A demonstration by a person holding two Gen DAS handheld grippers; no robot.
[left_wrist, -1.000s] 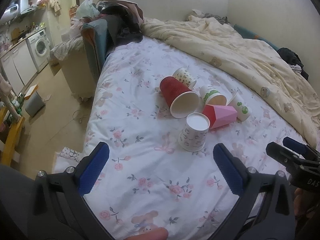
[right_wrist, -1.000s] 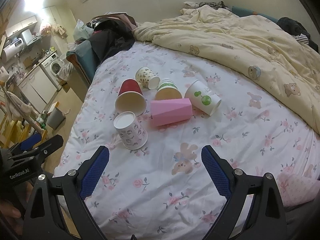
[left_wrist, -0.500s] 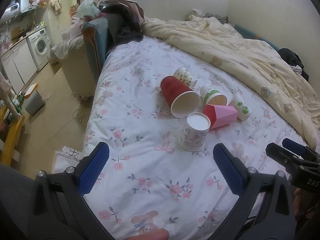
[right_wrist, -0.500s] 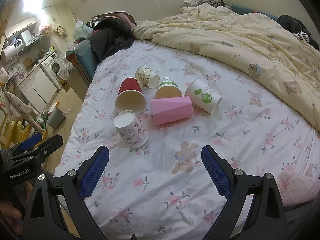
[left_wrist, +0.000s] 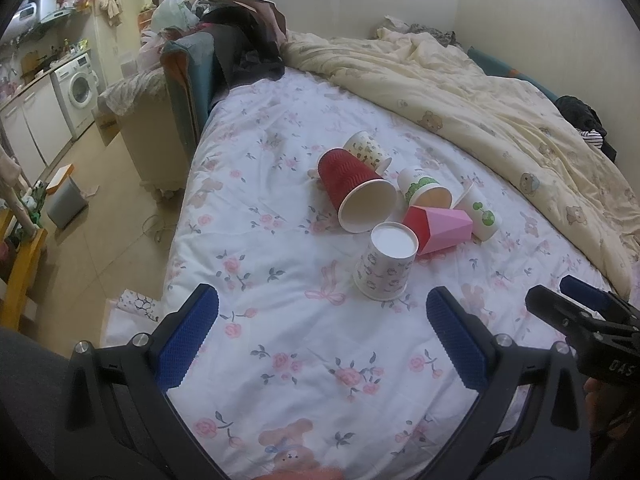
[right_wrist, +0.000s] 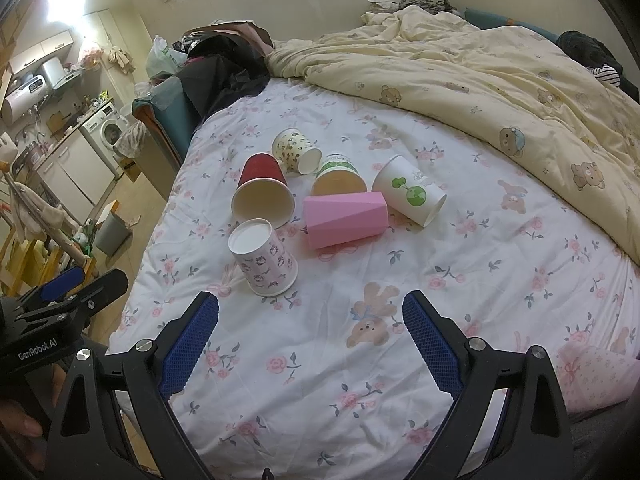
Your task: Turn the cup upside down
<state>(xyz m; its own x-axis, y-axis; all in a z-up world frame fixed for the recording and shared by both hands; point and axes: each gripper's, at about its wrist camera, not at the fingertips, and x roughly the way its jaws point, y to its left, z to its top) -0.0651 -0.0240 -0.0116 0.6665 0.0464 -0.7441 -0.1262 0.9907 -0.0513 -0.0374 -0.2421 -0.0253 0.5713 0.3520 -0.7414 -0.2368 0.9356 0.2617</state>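
Note:
Several paper cups lie in a cluster on the floral bedsheet (left_wrist: 280, 360). A white patterned cup (left_wrist: 386, 266) (right_wrist: 264, 258) stands upside down, nearest me. A red cup (left_wrist: 356, 190) (right_wrist: 262, 192), a pink faceted cup (left_wrist: 438, 228) (right_wrist: 346, 218), a green-print cup (right_wrist: 412, 190), a green-band cup (right_wrist: 338, 176) and a small patterned cup (right_wrist: 296, 152) lie on their sides behind it. My left gripper (left_wrist: 322, 340) is open and empty, in front of the upside-down cup. My right gripper (right_wrist: 310, 346) is open and empty, in front of the cluster.
A cream bear-print duvet (right_wrist: 500, 80) is bunched along the far right of the bed. Dark clothes and a teal cushion (left_wrist: 196, 76) sit at the bed's far left corner. The bed's left edge drops to a floor with a grey bin (left_wrist: 66, 202).
Both views have shifted only slightly. The cups have not moved and both grippers stay open.

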